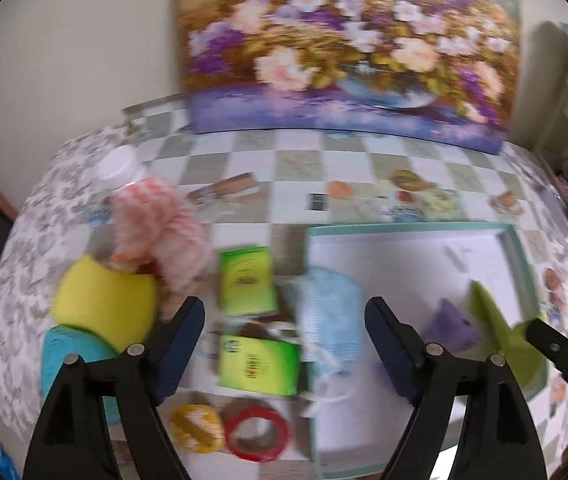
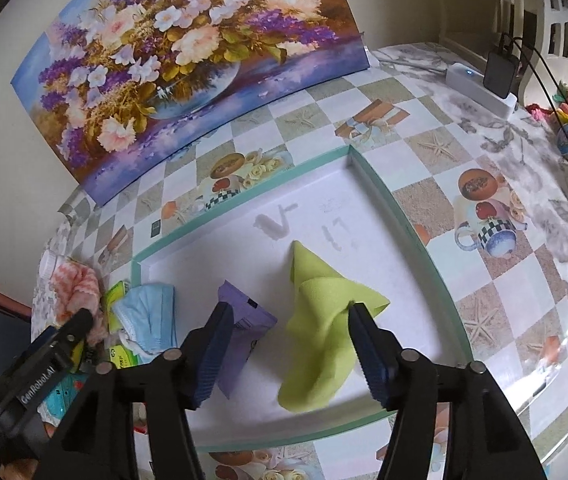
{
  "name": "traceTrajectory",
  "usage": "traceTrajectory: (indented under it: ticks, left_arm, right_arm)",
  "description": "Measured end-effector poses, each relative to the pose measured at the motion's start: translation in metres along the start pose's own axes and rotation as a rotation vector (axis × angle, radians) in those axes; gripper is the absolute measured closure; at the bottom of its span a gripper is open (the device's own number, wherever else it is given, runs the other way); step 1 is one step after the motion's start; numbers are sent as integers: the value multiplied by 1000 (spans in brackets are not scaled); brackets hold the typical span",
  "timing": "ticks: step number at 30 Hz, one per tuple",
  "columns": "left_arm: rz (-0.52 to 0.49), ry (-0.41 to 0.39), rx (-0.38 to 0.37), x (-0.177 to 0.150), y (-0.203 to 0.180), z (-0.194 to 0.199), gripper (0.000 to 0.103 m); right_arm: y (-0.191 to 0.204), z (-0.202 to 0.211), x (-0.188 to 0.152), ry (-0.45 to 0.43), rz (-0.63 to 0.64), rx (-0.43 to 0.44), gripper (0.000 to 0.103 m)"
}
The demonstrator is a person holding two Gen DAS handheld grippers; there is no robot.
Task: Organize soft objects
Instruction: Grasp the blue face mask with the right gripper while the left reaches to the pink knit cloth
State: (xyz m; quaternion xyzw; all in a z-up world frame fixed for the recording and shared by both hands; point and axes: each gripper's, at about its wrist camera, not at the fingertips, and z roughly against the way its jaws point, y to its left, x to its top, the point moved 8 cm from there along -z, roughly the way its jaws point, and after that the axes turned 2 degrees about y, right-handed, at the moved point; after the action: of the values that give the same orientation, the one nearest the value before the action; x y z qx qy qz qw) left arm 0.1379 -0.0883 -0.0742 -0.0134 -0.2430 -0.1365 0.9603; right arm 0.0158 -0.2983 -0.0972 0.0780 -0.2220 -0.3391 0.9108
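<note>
Shallow white tray (image 2: pixel 400 216) held two soft things: a green cloth (image 2: pixel 316 340) and a purple pouch (image 2: pixel 244 332). A blue face mask (image 1: pixel 330 312) lay draped over its left rim, half in. Pink cloth (image 1: pixel 156 228), yellow sponge (image 1: pixel 104 300) and teal sponge (image 1: pixel 64 352) waited outside on the table. Left gripper (image 1: pixel 284 344) stood spread over the mask, pinching nothing; right gripper (image 2: pixel 288 344) spread too, one finger touching the green cloth. Judged under halfway.

Home: patterned tablecloth (image 2: pixel 480 152), floral painting (image 2: pixel 172 64)
</note>
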Motion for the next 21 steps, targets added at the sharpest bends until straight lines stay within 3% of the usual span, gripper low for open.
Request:
traceTrajectory:
  ticks: [7, 15, 21]
  left_arm:
    - [85, -18, 57, 3, 43, 0, 10]
    - [190, -37, 57, 9, 90, 6, 8]
    - [266, -42, 57, 8, 132, 7, 5]
  right_arm:
    - [5, 1, 3, -50, 4, -8, 3]
    - [43, 13, 4, -115, 82, 53, 2]
    - [92, 5, -2, -101, 165, 123, 2]
